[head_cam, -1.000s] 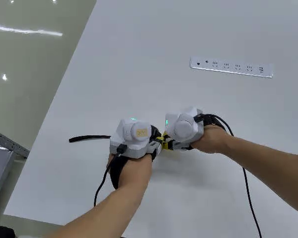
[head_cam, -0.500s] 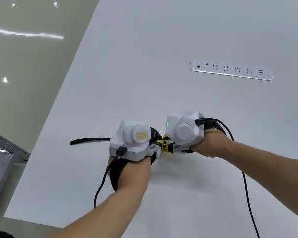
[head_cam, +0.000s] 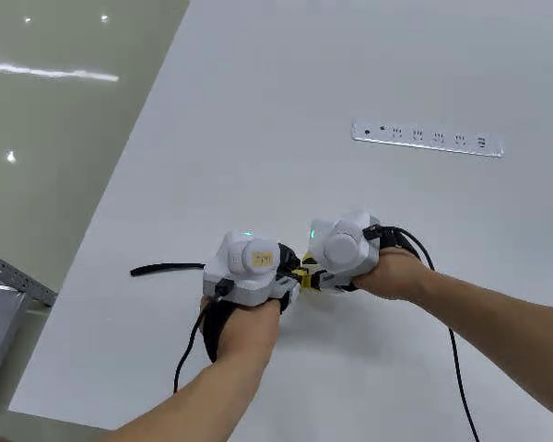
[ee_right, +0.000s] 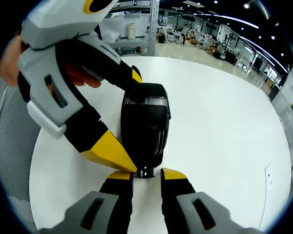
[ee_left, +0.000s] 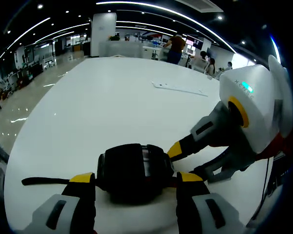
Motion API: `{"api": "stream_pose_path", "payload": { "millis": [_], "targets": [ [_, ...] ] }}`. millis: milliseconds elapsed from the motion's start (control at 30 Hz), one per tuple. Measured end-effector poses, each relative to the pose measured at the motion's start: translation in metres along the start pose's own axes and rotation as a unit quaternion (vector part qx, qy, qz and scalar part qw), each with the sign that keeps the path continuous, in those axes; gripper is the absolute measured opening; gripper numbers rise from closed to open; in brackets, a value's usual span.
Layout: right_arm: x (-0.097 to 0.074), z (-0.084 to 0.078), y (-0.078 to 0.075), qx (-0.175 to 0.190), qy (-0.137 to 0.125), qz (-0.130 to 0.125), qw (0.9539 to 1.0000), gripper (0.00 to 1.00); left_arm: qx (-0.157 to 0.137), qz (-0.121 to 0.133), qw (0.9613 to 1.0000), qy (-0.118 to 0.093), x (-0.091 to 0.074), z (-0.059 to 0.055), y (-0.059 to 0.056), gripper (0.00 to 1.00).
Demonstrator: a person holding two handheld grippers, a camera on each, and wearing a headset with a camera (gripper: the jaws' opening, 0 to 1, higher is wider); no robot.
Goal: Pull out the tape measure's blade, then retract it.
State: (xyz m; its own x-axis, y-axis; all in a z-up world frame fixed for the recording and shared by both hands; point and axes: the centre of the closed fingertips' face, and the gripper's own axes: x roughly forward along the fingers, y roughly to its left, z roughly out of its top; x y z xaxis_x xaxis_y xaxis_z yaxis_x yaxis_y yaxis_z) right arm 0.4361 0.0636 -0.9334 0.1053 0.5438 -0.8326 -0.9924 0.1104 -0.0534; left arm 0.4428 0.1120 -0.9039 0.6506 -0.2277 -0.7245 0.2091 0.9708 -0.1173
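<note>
Your left gripper (ee_left: 136,179) clamps the tape measure (ee_left: 134,168) toward the tabletop's (head_cam: 350,74) near left corner, anchoring it; your right gripper's (ee_right: 145,174) fingers (ee_right: 173,174) pinch the hook (ee_right: 145,172) at its mouth, placed to draw it out.

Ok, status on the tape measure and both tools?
Left tool clamped on tape measure. Right tool pinching blade tip, blade not yet out. Power strip far off, not in the way.
</note>
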Motion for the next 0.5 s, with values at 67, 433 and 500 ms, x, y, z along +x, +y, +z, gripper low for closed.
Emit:
{"api": "stream_pose_path", "payload": {
  "millis": [67,433,500],
  "targets": [
    [-0.001,-0.001,-0.001,0.002,0.001,-0.004,1.0000,0.23,0.001,0.001,1.0000,0.000,-0.001,0.000,0.001,0.64],
    [-0.014,-0.001,0.000,0.046,-0.010,-0.026,0.9985,0.28,0.013,-0.004,0.9999,0.000,-0.010,-0.001,0.002,0.68],
    [-0.017,-0.001,0.001,0.051,-0.012,-0.031,0.9982,0.29,0.014,-0.005,0.9999,0.000,-0.012,-0.002,0.002,0.68]
  ]
}}
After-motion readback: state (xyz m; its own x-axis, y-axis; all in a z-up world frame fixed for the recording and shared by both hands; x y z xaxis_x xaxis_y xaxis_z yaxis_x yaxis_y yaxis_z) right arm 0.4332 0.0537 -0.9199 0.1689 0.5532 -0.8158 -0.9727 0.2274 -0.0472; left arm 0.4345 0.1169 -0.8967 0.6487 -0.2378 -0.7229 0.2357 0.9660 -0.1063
